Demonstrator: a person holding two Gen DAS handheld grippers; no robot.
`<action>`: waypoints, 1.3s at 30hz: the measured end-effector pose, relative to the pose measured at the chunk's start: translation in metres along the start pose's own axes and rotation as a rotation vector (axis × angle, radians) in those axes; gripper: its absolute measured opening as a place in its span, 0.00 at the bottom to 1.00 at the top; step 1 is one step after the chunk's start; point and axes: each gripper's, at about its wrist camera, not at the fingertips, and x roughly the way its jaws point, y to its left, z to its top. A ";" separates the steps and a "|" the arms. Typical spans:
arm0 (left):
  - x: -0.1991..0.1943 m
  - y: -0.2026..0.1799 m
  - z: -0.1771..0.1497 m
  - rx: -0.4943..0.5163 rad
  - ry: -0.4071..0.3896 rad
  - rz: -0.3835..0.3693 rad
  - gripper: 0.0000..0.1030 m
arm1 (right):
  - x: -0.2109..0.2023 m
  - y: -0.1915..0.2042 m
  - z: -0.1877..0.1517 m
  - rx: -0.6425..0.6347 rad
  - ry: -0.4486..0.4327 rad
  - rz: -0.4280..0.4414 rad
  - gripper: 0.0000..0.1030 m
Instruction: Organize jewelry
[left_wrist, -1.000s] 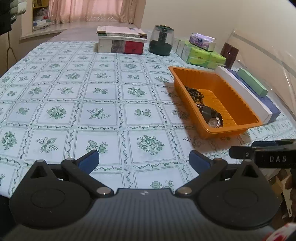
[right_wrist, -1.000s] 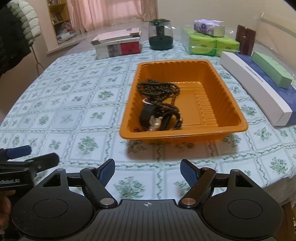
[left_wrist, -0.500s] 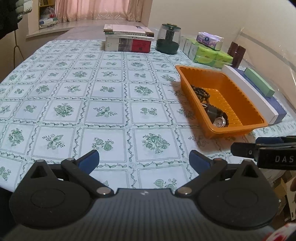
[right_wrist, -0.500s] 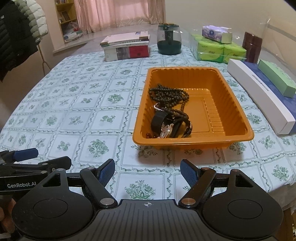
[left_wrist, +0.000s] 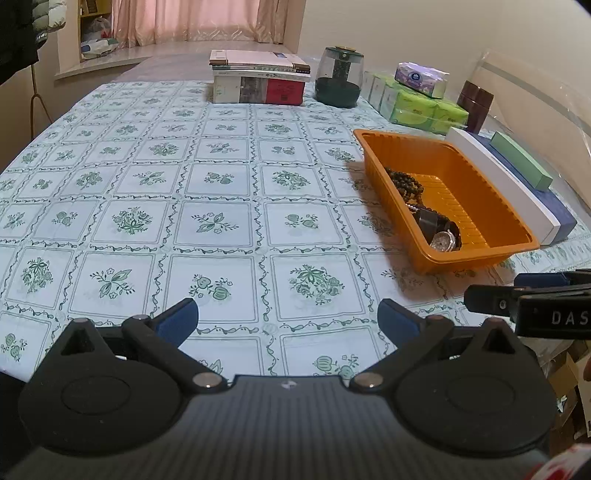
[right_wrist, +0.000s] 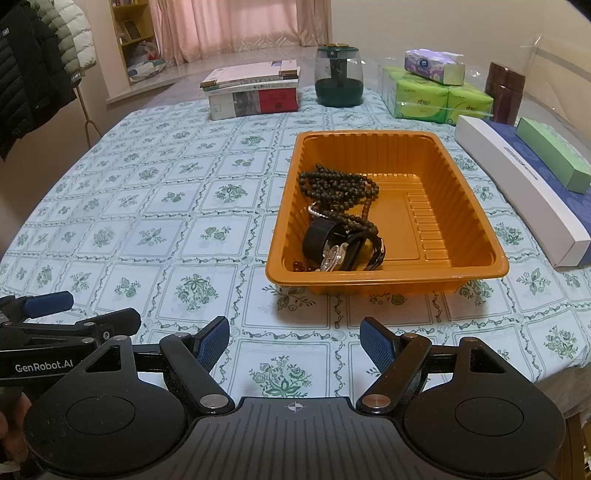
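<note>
An orange plastic tray (right_wrist: 476, 236) (left_wrist: 495, 206) sits on the floral tablecloth. Inside it lie a dark bead necklace (right_wrist: 338, 184) (left_wrist: 406, 182), a wristwatch with a black strap (right_wrist: 332, 251) (left_wrist: 443, 240) and a few small reddish beads (right_wrist: 299, 266). My right gripper (right_wrist: 294, 341) hovers open and empty over the cloth, just in front of the tray. My left gripper (left_wrist: 288, 319) is also open and empty, left of the tray near the table's front edge. Each gripper shows at the side of the other's view.
At the back stand a stack of books (right_wrist: 255, 90), a dark green glass jar (right_wrist: 339, 75), green tissue packs (right_wrist: 439, 98) and a brown canister (right_wrist: 504, 92). A long white box (right_wrist: 521, 192) and a green box (right_wrist: 552, 158) lie right of the tray. A hand (right_wrist: 9, 435) holds the left gripper.
Both grippers have drawn back a little from the tray, which looks farther off now. Their jaws stayed open. The jewelry in the tray has not moved.
</note>
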 end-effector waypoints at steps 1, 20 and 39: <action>0.000 0.000 0.000 0.001 0.001 -0.001 0.99 | 0.000 0.000 0.000 0.001 0.001 0.000 0.75; 0.000 0.000 -0.001 0.002 0.000 -0.005 0.99 | 0.002 0.001 -0.003 -0.001 0.006 0.004 0.75; -0.001 0.000 -0.001 0.004 0.000 -0.004 1.00 | 0.003 0.000 -0.004 0.001 0.004 0.005 0.75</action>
